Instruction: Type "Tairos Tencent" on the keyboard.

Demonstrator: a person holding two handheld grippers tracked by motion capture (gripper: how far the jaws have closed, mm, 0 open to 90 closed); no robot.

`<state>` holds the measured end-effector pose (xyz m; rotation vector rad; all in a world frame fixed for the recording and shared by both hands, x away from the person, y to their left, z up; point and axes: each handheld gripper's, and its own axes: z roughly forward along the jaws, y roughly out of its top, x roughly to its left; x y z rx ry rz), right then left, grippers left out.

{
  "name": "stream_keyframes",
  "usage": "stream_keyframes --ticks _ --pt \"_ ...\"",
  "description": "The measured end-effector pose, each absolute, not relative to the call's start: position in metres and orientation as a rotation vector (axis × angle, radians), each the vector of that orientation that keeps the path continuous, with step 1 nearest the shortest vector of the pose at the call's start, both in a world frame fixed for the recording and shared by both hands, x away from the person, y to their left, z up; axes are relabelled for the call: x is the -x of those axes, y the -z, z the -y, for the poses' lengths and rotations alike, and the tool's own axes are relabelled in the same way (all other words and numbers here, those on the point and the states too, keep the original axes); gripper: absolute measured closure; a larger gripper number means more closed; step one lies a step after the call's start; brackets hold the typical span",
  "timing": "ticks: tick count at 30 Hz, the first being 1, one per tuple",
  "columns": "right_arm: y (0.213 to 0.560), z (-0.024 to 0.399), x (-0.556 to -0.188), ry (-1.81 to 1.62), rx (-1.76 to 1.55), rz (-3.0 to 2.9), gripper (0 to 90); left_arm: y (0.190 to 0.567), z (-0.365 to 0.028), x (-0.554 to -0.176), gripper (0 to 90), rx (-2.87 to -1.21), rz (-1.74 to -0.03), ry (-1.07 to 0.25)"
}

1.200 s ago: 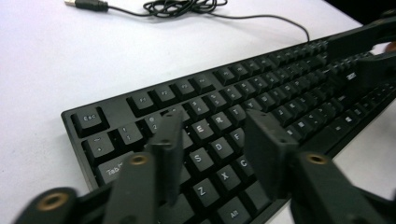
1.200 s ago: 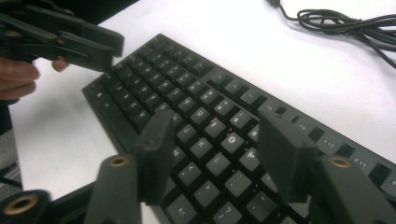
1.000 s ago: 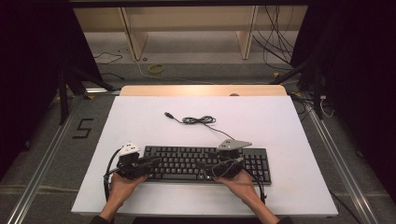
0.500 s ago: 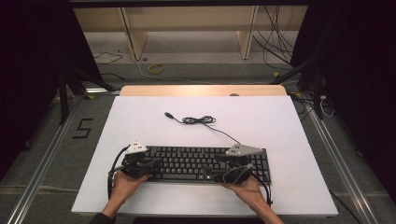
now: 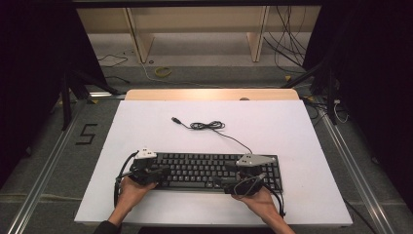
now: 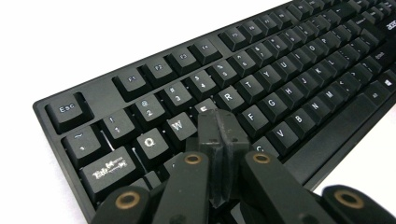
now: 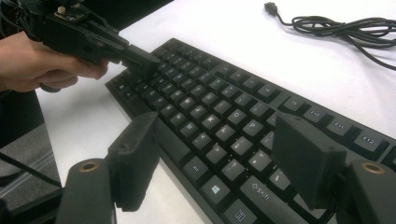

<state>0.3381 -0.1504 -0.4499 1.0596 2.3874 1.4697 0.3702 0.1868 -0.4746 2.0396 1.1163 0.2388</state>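
A black keyboard (image 5: 209, 170) lies low in the middle of the high view on the white surface (image 5: 292, 126), its cable (image 5: 209, 126) coiled above it. The left hand-held gripper (image 6: 219, 140) has its jaws pressed together, tips over the keys near W and E — nothing between them. The right hand-held gripper (image 7: 219, 158) has just been opening; its jaws stand wide apart above the keyboard's lower rows, empty.
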Motion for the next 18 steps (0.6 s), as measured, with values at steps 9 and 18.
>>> stream_keyframes --ticks 9,18 --pt "0.4497 0.1518 -0.3369 -1.468 -1.063 -2.387 32.9 0.4757 -0.1861 -0.3707 89.0 -2.052 -1.121 -0.23" --pt "0.4501 0.1515 -0.3363 -1.463 -1.06 -2.388 32.9 0.4788 -0.1848 -0.3709 89.2 -2.062 -1.128 -0.217"
